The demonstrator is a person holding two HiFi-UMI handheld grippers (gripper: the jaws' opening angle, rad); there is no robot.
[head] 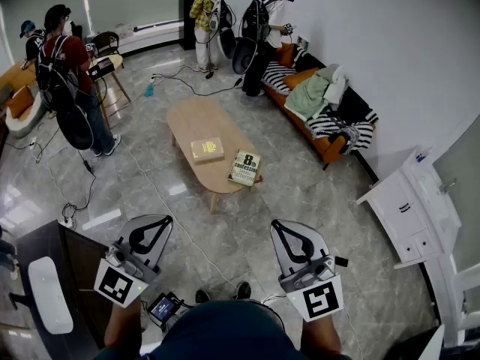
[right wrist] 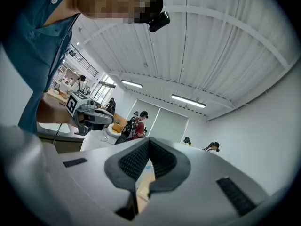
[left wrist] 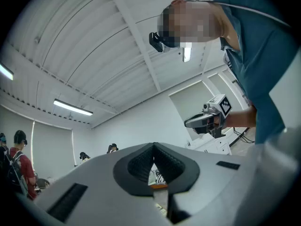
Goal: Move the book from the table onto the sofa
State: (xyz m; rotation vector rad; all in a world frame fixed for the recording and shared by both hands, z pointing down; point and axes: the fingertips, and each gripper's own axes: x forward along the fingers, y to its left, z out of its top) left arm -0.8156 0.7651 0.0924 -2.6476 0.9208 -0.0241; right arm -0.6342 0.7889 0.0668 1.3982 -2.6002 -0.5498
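On the table (head: 196, 118) well ahead lie a yellow book (head: 208, 149) and a green-and-white book (head: 244, 167) jutting over its edge, while the left gripper (head: 159, 225) and right gripper (head: 283, 231) sit closed and empty, so a clumsy approach may knock the green-and-white book off.

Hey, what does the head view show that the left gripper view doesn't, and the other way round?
Only the head view plainly shows the wooden table with a yellow book and a pale book. Only the left gripper view shows the ceiling and its strip light. Both show the right gripper, jaws together, the white cabinet and people standing farther off.
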